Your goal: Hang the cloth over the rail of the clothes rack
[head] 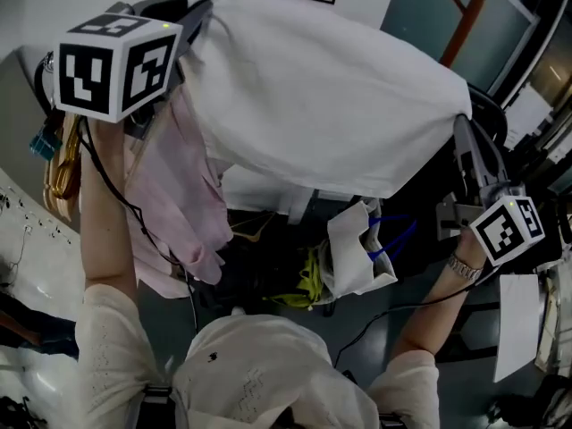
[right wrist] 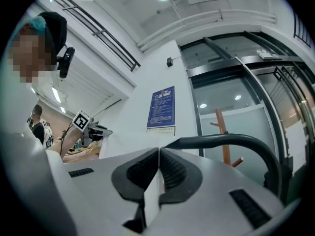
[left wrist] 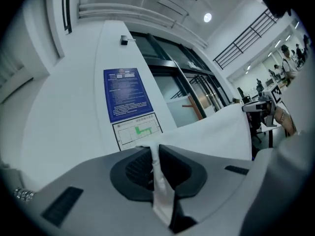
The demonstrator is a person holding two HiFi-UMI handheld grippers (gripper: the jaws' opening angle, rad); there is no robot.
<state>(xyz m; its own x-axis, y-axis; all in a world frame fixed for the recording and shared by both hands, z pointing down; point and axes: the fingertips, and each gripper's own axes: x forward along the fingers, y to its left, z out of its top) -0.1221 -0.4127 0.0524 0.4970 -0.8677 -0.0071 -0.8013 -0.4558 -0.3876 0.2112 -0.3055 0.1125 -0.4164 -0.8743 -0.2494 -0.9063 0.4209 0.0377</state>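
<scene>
- Head view: a white cloth (head: 331,96) is seen held up in the air, stretched out between the left gripper (head: 198,9) at upper left and the right gripper (head: 462,123) at right.
- One end of the cloth is gripped by each gripper, and the span between them sags downward in a broad sheet.
- A pink garment (head: 183,195) is seen hanging below the cloth's left part, with gold hangers (head: 61,164) beside it at the far left.
- Left gripper view: the jaws are seen closed on a thin fold of the cloth, which is pinched between the ribbed pads (left wrist: 140,168). The rest of the cloth is spread away to the right. A blue notice (left wrist: 127,93) is seen on the wall beyond.
- Right gripper view: the jaws are likewise clamped on an edge of the cloth, and a white strip of it is seen hanging out below the pads (right wrist: 142,171).
</scene>
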